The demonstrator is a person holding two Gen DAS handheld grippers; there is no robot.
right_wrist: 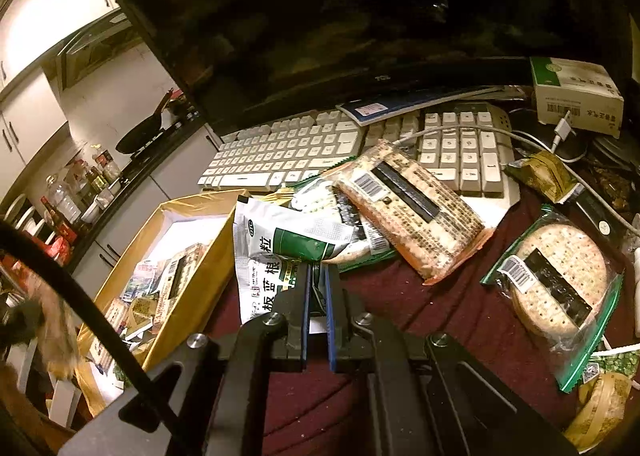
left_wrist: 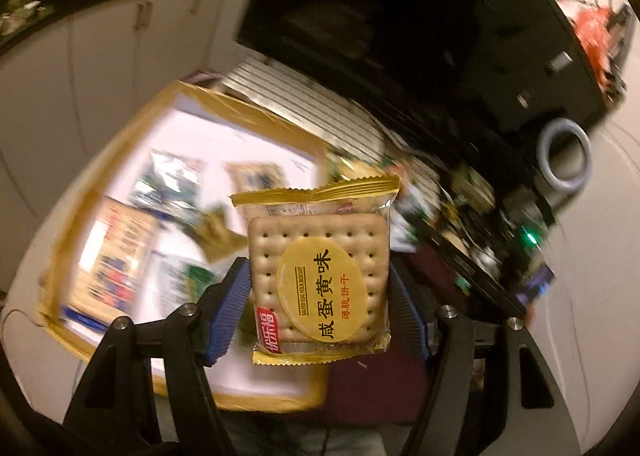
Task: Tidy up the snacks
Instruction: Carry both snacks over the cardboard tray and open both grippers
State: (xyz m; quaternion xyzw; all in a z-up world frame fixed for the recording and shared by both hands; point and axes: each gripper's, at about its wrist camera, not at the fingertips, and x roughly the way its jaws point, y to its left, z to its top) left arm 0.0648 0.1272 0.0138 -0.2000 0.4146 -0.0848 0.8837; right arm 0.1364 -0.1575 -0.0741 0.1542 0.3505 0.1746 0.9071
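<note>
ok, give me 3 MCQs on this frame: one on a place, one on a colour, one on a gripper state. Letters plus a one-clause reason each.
1. Where is the white keyboard?
A. inside the box
B. in front of the monitor
C. on the kitchen counter

2. What colour is the seal edge of the biscuit pack?
A. gold
B. red
C. blue

3. What is the left gripper doing?
A. shut with nothing in it
B. wide open over the cloth
C. holding the biscuit pack

Answers:
1 B: it lies just below the monitor, outside the box.
2 A: both crimped ends of the pack are gold.
3 C: the blue pads press on the pack's two sides, and the pack is held up off the box.
</note>
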